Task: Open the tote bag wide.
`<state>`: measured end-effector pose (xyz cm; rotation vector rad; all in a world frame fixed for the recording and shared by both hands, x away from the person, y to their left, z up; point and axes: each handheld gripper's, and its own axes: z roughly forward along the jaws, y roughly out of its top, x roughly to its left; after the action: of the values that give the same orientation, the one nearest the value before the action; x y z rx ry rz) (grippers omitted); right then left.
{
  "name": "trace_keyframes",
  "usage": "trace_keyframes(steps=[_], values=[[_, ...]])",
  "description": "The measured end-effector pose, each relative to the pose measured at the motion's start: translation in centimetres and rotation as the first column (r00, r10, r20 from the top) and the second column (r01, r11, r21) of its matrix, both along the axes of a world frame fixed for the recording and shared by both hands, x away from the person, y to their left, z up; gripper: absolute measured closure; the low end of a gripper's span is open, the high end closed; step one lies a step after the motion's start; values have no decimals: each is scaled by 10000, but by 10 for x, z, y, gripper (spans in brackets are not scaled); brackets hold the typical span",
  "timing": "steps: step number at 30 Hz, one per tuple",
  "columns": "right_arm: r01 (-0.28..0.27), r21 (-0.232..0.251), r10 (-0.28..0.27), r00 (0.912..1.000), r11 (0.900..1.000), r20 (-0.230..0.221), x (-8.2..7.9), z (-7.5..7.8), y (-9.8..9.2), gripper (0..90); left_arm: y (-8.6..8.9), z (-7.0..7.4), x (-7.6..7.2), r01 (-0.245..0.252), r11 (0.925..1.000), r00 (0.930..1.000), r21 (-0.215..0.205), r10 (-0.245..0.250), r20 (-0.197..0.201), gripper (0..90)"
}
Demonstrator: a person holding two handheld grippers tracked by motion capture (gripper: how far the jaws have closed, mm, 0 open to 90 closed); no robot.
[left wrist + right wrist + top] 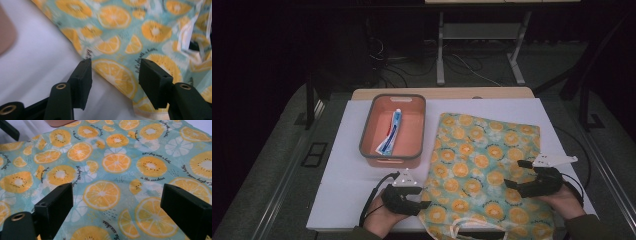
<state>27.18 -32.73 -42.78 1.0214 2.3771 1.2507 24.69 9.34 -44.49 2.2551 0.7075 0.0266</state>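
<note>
A teal drawstring bag printed with orange slices [484,165] lies flat on the white board [347,175]. My left gripper [426,200] sits at the bag's near left corner, pointing right. In the left gripper view its jaws stand apart [115,65] over the edge of the bag [130,37], and nothing is pressed between the pads. My right gripper [513,174] hovers over the right side of the bag, pointing left. The right gripper view has its jaws wide apart [117,192] above the fabric [112,162].
An orange bin [367,135] stands left of the bag, behind my left gripper, with a toothpaste tube [391,132] lying in it. The bag's white cord [462,230] trails at the near edge. Dark floor and table legs lie beyond the board.
</note>
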Motion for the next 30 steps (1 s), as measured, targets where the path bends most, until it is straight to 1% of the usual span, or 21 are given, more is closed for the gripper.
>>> trace_keyframes(steps=[1,2,3,4,6,7,8,9,10,12,13,14,16,17,19,22,24,25,26,27,30], values=[[13,11,-13,10000,10000,-12,0,0,0,108,-1,-1,-1,41,10000,9998,48,-42,174,485],[12,24,-12,10000,10000,-3,0,0,0,108,-1,0,-1,13,9999,9997,171,-17,248,519],[12,24,-12,10000,10000,-3,0,0,0,108,-1,0,-1,53,9996,9992,260,-63,394,519],[16,37,-16,10000,10000,-15,0,0,0,107,-2,0,-2,54,9993,9985,370,-73,535,630],[25,64,-25,10000,10000,-24,0,0,0,108,-3,0,-3,238,9980,9968,587,-281,749,778],[30,66,-30,10000,10000,-34,0,-1,0,107,-4,1,-2,403,9973,9962,610,-448,744,873],[30,66,-30,10000,10000,-34,0,-1,0,107,-5,0,-1,509,9972,9965,549,-544,636,873],[30,60,-30,10000,10000,-24,0,0,0,108,-6,1,0,586,9965,9961,599,-623,624,897],[30,60,-30,10000,10000,-24,0,0,0,108,-7,2,2,536,9964,9959,660,-582,689,897],[37,61,-37,10000,10000,-9,0,0,0,108,-10,4,7,370,9963,9935,781,-451,1046,899],[37,61,-37,10000,10000,-9,0,0,0,108,-12,5,10,221,9968,9919,773,-315,1233,899],[41,58,-41,10000,10000,-17,0,0,0,108,-13,7,15,33,9972,9890,747,-143,1470,899],[25,15,-25,10000,10000,-12,1,-1,0,107,-16,9,25,-382,9961,9803,792,220,1961,899],[30,3,-30,10000,10000,-10,1,-1,0,108,-17,10,30,-606,9954,9765,747,436,2113,899],[36,4,-36,10000,10000,-18,1,-1,0,107,-21,8,38,-855,9924,9696,881,625,2367,899],[21,11,-21,10000,10000,-19,1,-1,0,107,-26,5,43,-945,9916,9700,884,717,2324,891],[25,17,-25,10000,10000,-17,1,-1,0,107,-24,6,41,-1008,9920,9667,762,795,2433,876],[26,23,-26,10000,10000,-22,1,-1,-1,107,-23,7,40,-1114,9917,9654,641,928,2436,798],[27,27,-26,10000,10000,-22,1,-1,-1,107,-20,9,39,-1196,9915,9658,511,1043,2375,723],[26,27,-26,10000,10000,-23,1,-1,-1,107,-17,12,38,-1217,9923,9670,252,1128,2284,670],[-8,24,8,10000,10000,6,0,0,-1,108,-6,18,28,-1149,9927,9759,-357,1195,1828,547]])
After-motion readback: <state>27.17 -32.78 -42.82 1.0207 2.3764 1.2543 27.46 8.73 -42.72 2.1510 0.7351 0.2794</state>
